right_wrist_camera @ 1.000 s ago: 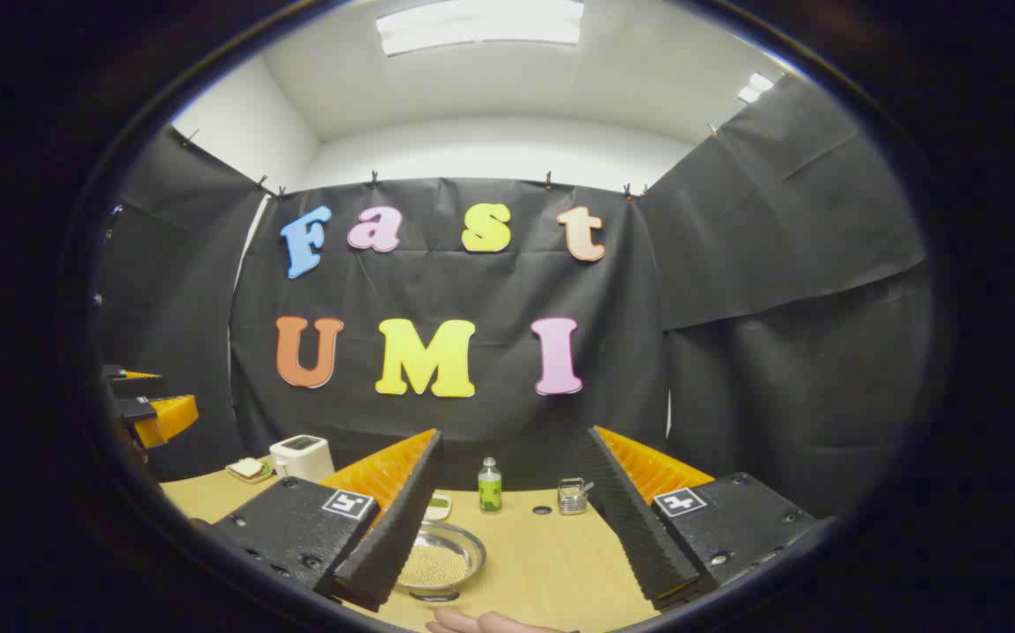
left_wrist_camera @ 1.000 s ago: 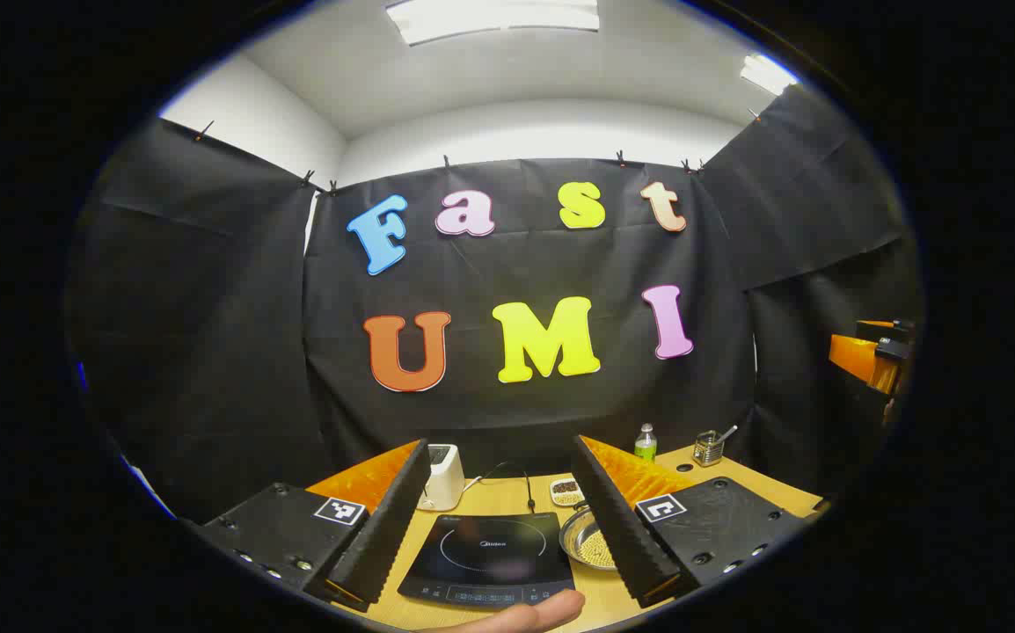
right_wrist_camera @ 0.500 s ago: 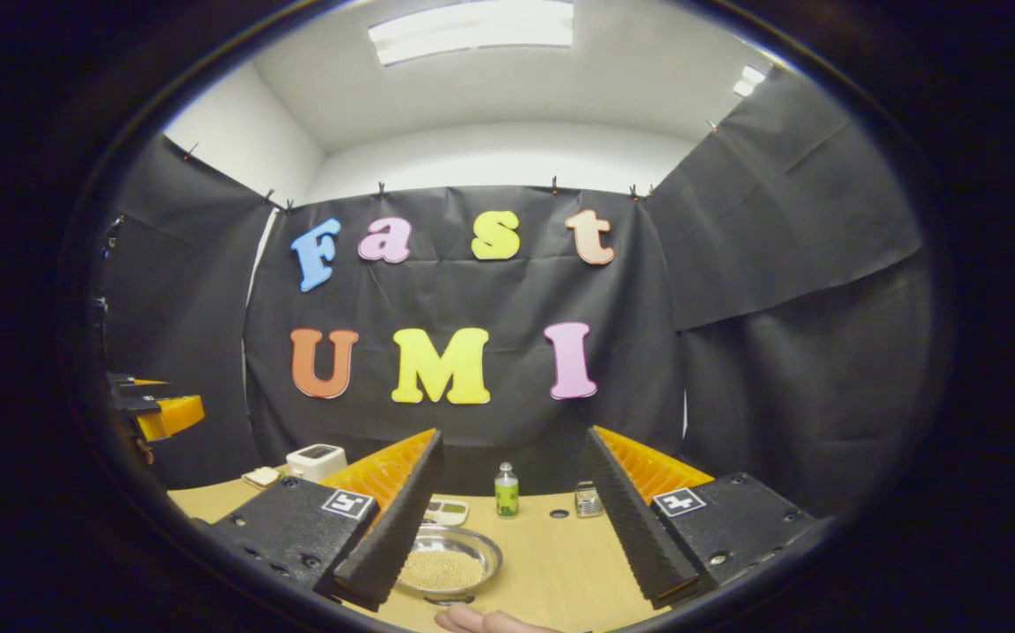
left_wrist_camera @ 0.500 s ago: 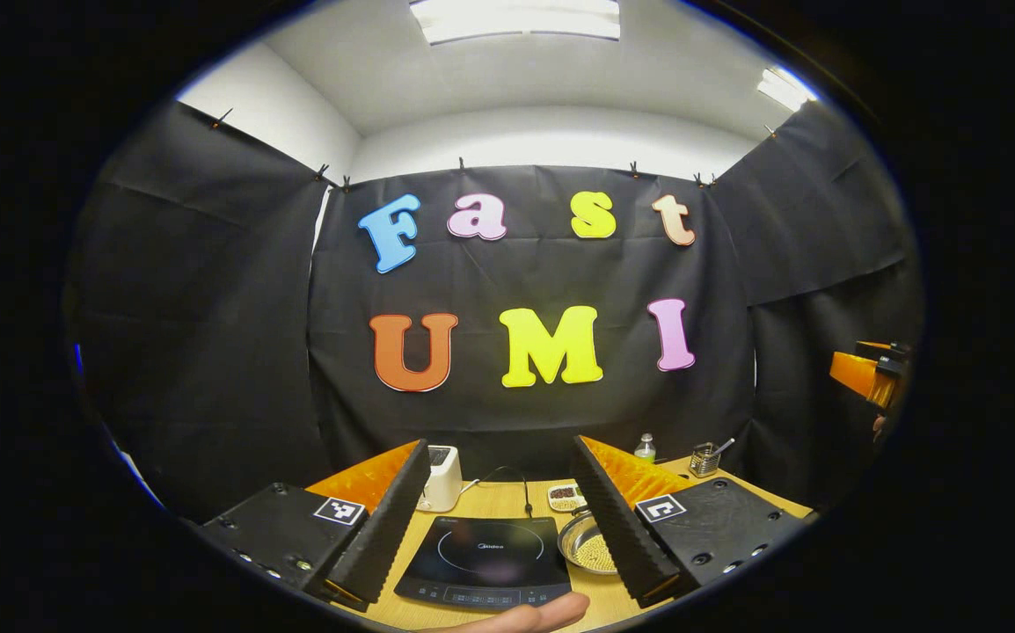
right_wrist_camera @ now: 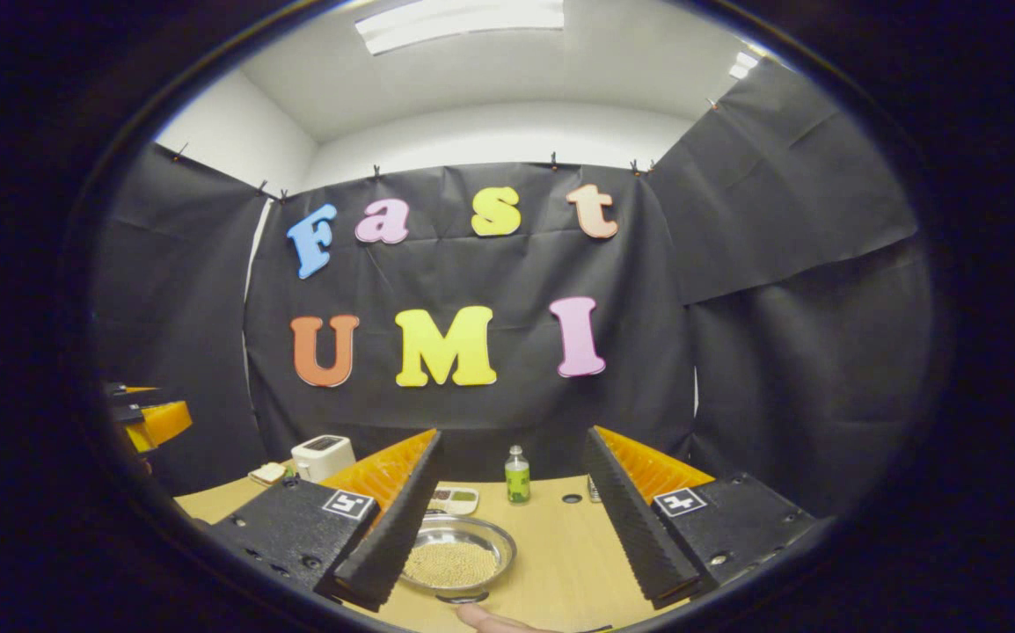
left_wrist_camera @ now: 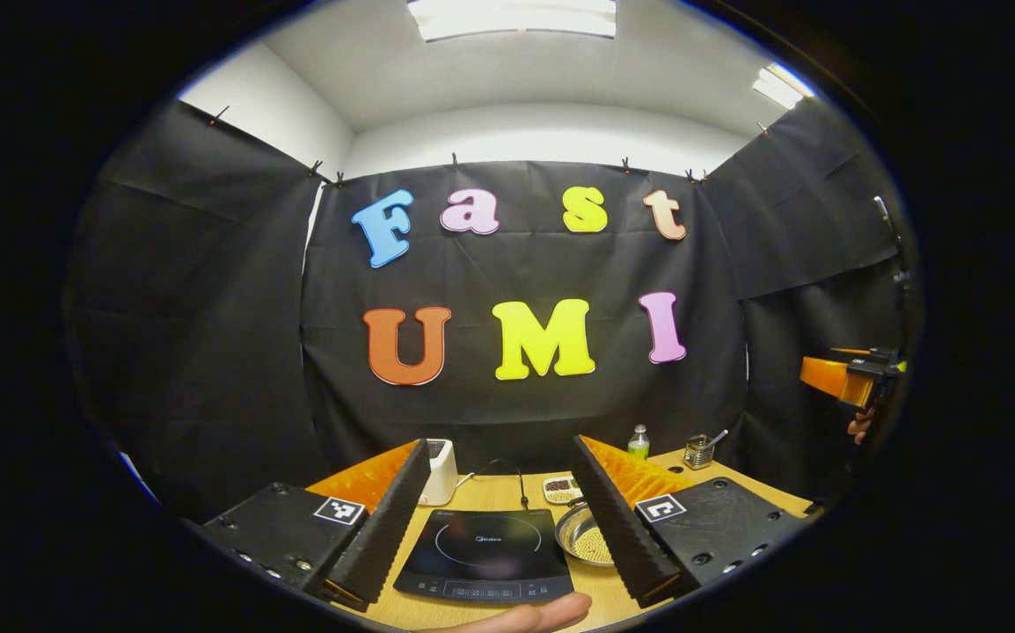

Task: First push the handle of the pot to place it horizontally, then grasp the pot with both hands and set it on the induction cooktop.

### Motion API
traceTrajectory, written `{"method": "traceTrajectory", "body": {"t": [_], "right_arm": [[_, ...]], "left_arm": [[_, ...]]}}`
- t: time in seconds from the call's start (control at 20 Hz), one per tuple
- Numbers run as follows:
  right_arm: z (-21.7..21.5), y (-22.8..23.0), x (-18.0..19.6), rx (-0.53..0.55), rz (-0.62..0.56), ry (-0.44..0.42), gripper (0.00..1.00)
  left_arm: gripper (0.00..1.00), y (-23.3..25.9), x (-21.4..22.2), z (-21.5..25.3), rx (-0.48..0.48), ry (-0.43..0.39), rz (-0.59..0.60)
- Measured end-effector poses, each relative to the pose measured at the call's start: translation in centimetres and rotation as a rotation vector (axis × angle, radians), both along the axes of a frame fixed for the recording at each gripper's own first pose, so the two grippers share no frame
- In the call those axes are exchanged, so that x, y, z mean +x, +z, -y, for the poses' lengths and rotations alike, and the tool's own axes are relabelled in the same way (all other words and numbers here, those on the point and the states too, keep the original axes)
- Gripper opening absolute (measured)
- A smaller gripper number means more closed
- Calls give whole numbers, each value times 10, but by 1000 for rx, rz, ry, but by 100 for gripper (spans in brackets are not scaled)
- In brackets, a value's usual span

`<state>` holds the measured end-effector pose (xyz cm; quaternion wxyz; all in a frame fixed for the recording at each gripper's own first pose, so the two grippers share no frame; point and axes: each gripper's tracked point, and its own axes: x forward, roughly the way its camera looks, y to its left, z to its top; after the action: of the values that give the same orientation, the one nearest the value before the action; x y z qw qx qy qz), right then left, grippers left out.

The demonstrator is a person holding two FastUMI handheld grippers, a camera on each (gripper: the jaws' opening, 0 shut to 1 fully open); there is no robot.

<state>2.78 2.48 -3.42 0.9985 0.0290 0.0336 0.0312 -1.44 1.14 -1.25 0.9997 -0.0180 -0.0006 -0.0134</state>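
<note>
L gripper held above the wooden table, jaws wide, nothing between them. Through the gap: induction cooktop lying flat, control strip on its near edge, long axis running roughly 3 to 9 o'clock across the left gripper view. There's a small logo in the ring at its centre — too small to read, same for the panel marks. Cord runs off its back edge toward 12. White toaster at abt 10 o'clock from the cooktop, metal bowl of pale beans just beside it at 3. Far side: small divided dish, green-label bottle, metal cup w/ a utensil. A fingertip shows at 6.

R gripper also wide open, empty — the bowl sits between its fingers in the right gripper view, bottle beyond at 12. Square black-white markers on both gripper bodies. Pot: can't tell where it is, so no heading for its handle.
</note>
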Motion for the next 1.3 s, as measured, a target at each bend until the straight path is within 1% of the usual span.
{"method": "traceTrajectory", "body": {"t": [0.1, 0.15, 0.2, 0.25, 0.3, 0.35, 0.4, 0.45, 0.5, 0.55, 0.6, 0.65, 0.7, 0.75, 0.8, 0.85, 0.9, 1.0, 1.05, 1.1, 1.15, 1.3], "right_arm": [[-7, -19, 9, -21, -36, -3, 96], [-10, -28, 13, -22, -53, -2, 100], [-20, -35, 17, -15, -61, 21, 96], [-31, -42, 20, -5, -74, 55, 95], [-36, -53, 24, 0, -99, 71, 87], [-41, -63, 27, 9, -124, 90, 83], [-52, -71, 30, 18, -143, 118, 72], [-58, -82, 32, 16, -169, 132, 67], [-63, -92, 36, 12, -188, 148, 51], [-68, -101, 38, 5, -207, 160, 42], [-72, -115, 40, -5, -236, 173, 27], [-78, -128, 41, -10, -272, 192, 19], [-83, -142, 39, -6, -311, 210, 2], [-88, -154, 39, 0, -352, 228, 0], [-91, -167, 37, 12, -385, 243, 1], [-94, -173, 38, 13, -395, 254, 4], [-93, -179, 39, 1, -397, 249, 1], [-93, -193, 37, -15, -419, 253, 1], [-98, -208, 35, -20, -440, 260, 4], [-103, -221, 33, -28, -465, 272, 1], [-107, -232, 29, -32, -488, 285, 4], [-117, -265, 17, -46, -555, 323, 4]], "left_arm": [[96, -5, -4, -1, -2, -6, -4], [96, -6, -5, -2, 0, -5, -5], [96, -7, -6, -4, 3, -1, -3], [96, -8, -5, -7, 5, 7, -7], [96, -12, -5, -8, 4, 15, -13], [96, -15, -6, -10, -1, 20, -21], [96, -17, -7, -10, -10, 22, -27], [96, -19, -8, -10, -14, 20, -32], [96, -21, -8, -10, -14, 19, -34], [96, -24, -8, -12, -14, 22, -34], [96, -27, -8, -13, -12, 26, -36], [96, -31, -9, -14, -13, 28, -40], [96, -36, -9, -13, -14, 27, -46], [96, -40, -10, -12, -12, 19, -52], [96, -42, -12, -11, -9, 15, -53], [96, -42, -13, -13, -3, 19, -49], [96, -45, -14, -14, 5, 26, -48], [96, -46, -17, -17, 25, 42, -41], [96, -46, -19, -16, 28, 48, -34], [96, -47, -19, -15, 26, 50, -30], [96, -48, -20, -13, 18, 52, -31], [96, -54, -26, -18, 6, 82, -37]]}}
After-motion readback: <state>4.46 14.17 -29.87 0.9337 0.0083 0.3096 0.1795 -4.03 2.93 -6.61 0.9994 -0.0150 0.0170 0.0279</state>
